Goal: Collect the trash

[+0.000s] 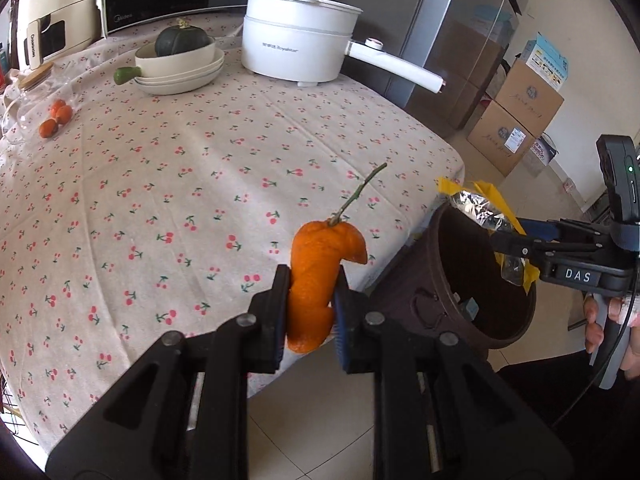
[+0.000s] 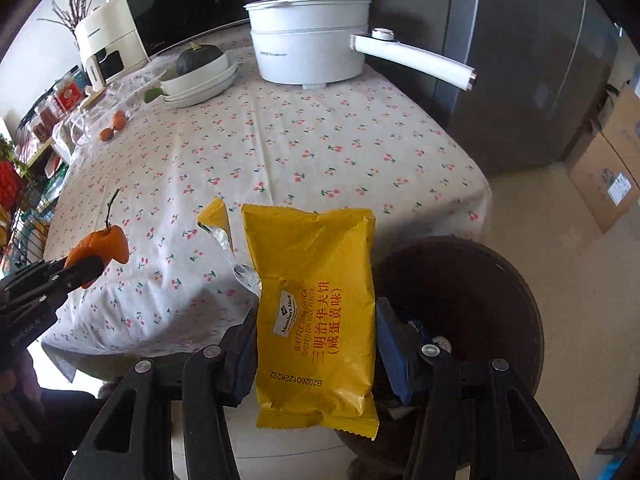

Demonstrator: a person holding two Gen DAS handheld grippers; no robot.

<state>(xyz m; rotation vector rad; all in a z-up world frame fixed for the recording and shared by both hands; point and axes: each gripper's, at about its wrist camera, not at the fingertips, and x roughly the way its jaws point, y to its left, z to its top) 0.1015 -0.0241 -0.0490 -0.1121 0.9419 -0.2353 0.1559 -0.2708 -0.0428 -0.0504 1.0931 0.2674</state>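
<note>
At the near edge of the table (image 1: 200,184), past its cherry-print cloth, I have both claws over the floor beside the dark bin (image 1: 476,280). My left gripper (image 1: 311,308) is clamped on a piece of orange peel (image 1: 316,272), its two pads pressed against the peel's sides; the peel stands upright between them with a thin green stem (image 1: 360,192) sticking up from its top. It hangs just off the table edge, to the left of the bin.

My right gripper (image 2: 316,340) is clamped on a yellow snack wrapper (image 2: 316,300), torn open at the top with the silver lining showing. From the left wrist view the wrapper (image 1: 492,216) sits over the open mouth of the bin, held from the right. From the right wrist view the bin (image 2: 472,300) lies just behind and right of the wrapper; something small lies down inside it, too dim for me to name.

Farther back on the table I see a white electric pot (image 1: 298,40) with a long handle, a stack of cream dishes (image 1: 180,68) holding a dark green squash (image 1: 182,40), and some small oranges (image 1: 56,118) next to a glass jar (image 1: 24,108). Cardboard boxes (image 1: 516,120) stand on the floor by the fridge (image 1: 460,40).
</note>
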